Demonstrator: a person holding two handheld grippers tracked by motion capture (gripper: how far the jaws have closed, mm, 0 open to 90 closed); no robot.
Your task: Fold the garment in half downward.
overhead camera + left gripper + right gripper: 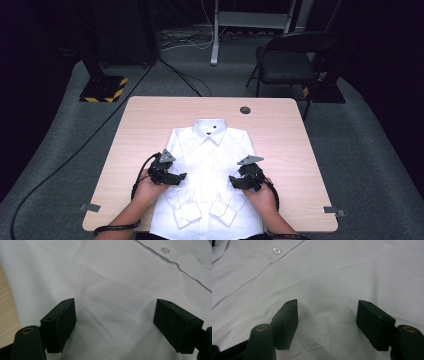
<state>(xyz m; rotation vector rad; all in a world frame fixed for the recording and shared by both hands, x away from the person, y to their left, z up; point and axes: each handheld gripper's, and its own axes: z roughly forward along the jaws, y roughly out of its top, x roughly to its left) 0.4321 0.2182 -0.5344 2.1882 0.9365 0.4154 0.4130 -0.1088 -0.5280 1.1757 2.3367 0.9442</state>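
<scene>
The white shirt [207,175] is lying face up, buttoned, in the middle of the table [280,130], collar [210,127] pointing away from the person and both sleeves folded inward, so that the cuffs [186,215] are resting on the lower front. The shirt's hem is running past the near table edge and is being cut off by the bottom of the high view.

The left gripper [176,177] is hovering over the shirt's left half, its jaws standing spread apart with bare fabric between them and nothing pinched. In the left gripper view, a button [165,250] on the placket is showing above the jaws. The right gripper [237,181] is sitting over the shirt's right half, jaws likewise spread and clamping nothing. In the right gripper view, a stitched pocket corner [317,340] is lying between them; whether the pads are touching the cloth cannot be determined.

The person's forearms are being cropped at the lower frame edge.

The table is showing a light wood top with a cable hole [245,110] near the far edge. It is standing on grey carpet [370,165]. Beyond it, a black folding chair [290,62] and a hazard-striped base [104,90] are fading into a dark, poorly lit room.
</scene>
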